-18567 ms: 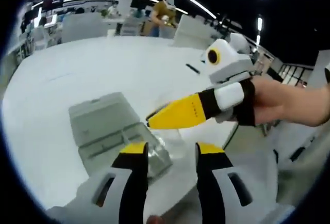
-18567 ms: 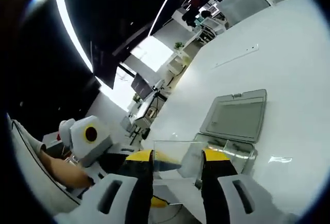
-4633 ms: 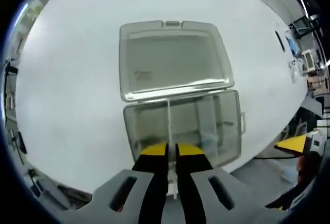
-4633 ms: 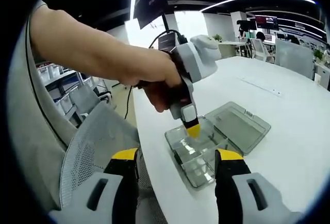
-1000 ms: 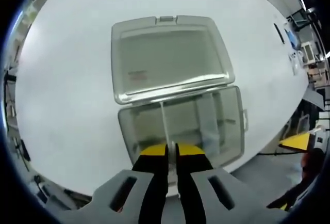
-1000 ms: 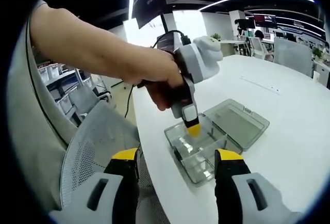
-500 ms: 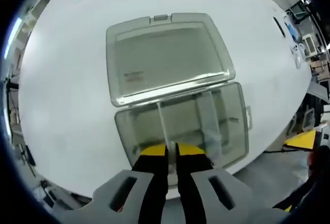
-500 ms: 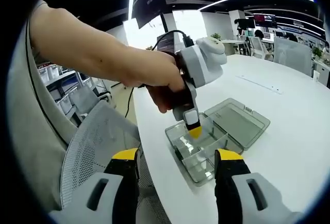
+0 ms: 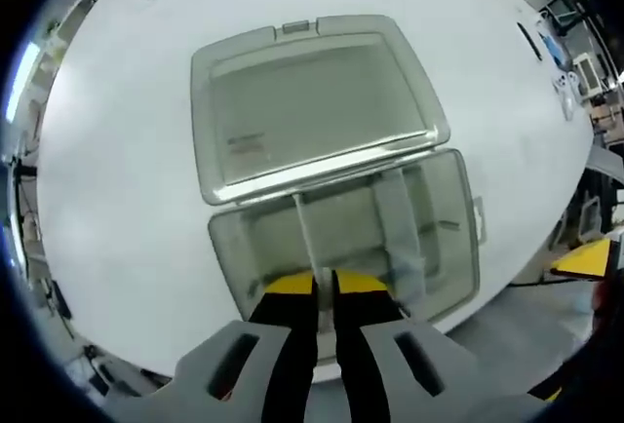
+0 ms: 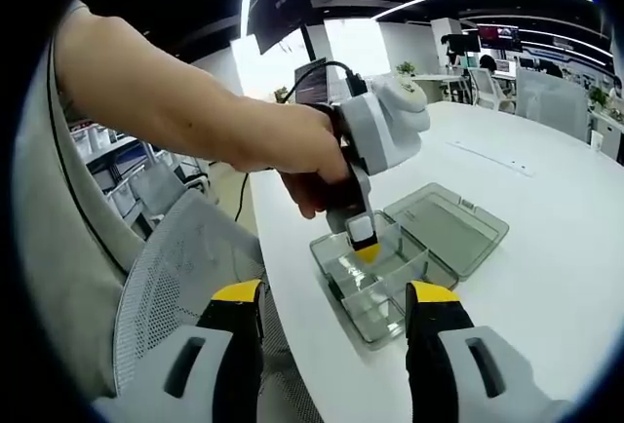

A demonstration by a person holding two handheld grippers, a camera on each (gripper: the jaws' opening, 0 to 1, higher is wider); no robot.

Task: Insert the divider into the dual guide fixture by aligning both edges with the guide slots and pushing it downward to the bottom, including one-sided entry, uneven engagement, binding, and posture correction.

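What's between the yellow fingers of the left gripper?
In the left gripper view, the left gripper pinches a thin clear divider between its fingers. The divider stands on edge inside the open box.

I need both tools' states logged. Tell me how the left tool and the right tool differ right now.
The left tool is shut on the clear divider, its jaws nearly together; the right tool stands open with a wide gap and holds nothing. The left tool points down into the open box on the white table; the right tool hangs back off the table's edge, aimed toward the box. Both have yellow-tipped black jaws on grey bodies.
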